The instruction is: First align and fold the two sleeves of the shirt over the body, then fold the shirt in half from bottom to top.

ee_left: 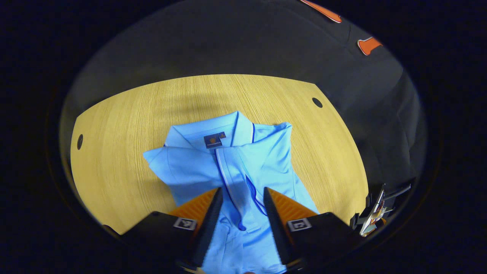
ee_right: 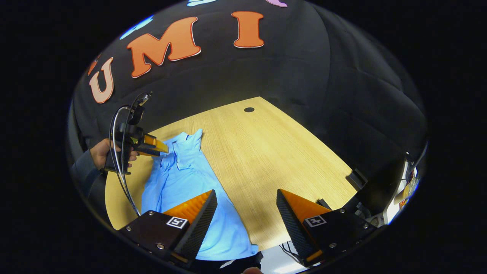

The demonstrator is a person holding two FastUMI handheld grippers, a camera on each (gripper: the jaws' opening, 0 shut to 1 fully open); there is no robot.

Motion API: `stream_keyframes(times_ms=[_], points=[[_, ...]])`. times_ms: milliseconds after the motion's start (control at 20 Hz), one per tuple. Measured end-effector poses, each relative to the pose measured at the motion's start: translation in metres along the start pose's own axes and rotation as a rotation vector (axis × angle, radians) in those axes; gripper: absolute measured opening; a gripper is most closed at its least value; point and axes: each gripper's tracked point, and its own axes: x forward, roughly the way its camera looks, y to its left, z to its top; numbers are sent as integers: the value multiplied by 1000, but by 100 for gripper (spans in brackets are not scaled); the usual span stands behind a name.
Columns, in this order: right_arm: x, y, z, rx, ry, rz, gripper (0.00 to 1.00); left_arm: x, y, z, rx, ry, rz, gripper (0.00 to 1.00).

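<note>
In the left gripper view, your left gripper [ee_left: 239, 201] hangs over the front of the shirt [ee_left: 228, 160], jaws spread apart with the button placket showing between them and nothing pinched. The shirt lies face up on the wooden surface [ee_left: 125, 125], collar [ee_left: 228, 129] toward the far edge. One sleeve looks already folded over the body near the collar, the cloth bunched and uneven there. If you close here you would likely catch the placket or a single top layer, not a sleeve edge, and dragging that would pull the folded part askew.

In the right gripper view, your right gripper [ee_right: 247, 213] is released too, jaws wide, hovering above the surface near the shirt's lower hem [ee_right: 232, 247]. That hem appears to reach the near edge of the surface, so a careless lift could let it slide off. Your other hand [ee_right: 102, 152] holds the left gripper over the collar end; uneven lifting between the two would twist the fold.
</note>
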Motion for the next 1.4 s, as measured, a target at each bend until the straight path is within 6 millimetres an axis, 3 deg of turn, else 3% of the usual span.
stream_keyframes(times_ms=[100,300,350,650,850,1100,1400], points=[[1,5,-2,-19,13,27,96,-11,4,-16,-7,11,11,100],[5,17,-11,-81,50,112,97,-52,8,-50,-44,-23,18,100],[6,18,-15,-104,63,129,98,-63,8,-63,-55,-29,12,96],[11,31,-43,-182,134,237,98,-110,8,-136,-134,-40,31,100],[15,30,-74,-242,202,271,98,-127,9,-190,-141,-19,56,99],[14,23,-124,-270,316,304,98,-134,20,-270,-176,61,101,99],[7,14,-169,-329,405,316,98,-141,30,-336,-198,131,160,99]])
